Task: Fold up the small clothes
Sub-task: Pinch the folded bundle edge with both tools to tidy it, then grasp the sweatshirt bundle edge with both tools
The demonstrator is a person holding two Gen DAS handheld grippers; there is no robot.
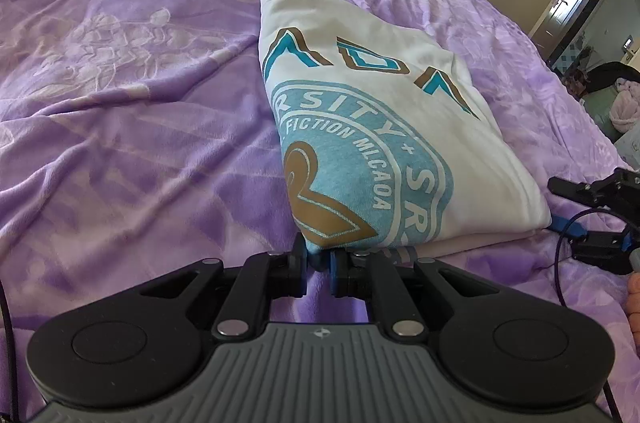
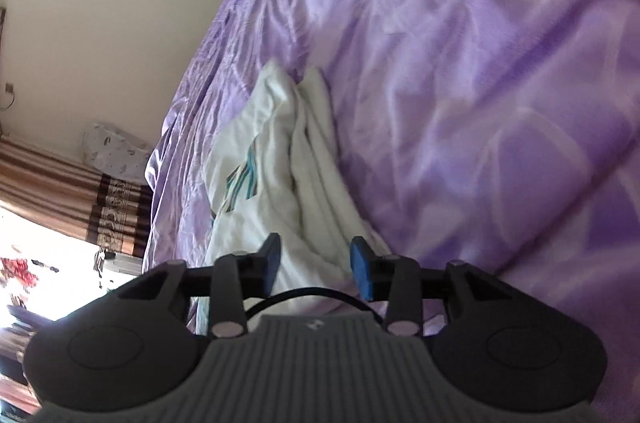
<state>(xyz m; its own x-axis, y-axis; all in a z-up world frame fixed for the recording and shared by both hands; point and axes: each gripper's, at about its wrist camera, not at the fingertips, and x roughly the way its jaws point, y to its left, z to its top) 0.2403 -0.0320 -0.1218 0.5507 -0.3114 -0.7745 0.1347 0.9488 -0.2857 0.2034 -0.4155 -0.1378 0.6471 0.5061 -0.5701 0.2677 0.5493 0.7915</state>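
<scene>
On the purple bedspread (image 1: 140, 127) we see a folded white T-shirt (image 1: 360, 143) with its teal and brown print facing up. Our left tool (image 1: 320, 263) pinches the shirt's near corner between narrowly set fingers. Our right tool (image 2: 316, 263) hangs with fingers spread wide at the shirt's layered edge, gripping nothing.

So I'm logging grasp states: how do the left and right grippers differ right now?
The left gripper has its jaws nearly closed, pinching the near corner of the folded white T-shirt; the right gripper stands open, gripping nothing. The left is at the shirt's printed front; the right faces its plain white folds. Both have blue-padded fingers and are over the purple bedspread.
</scene>
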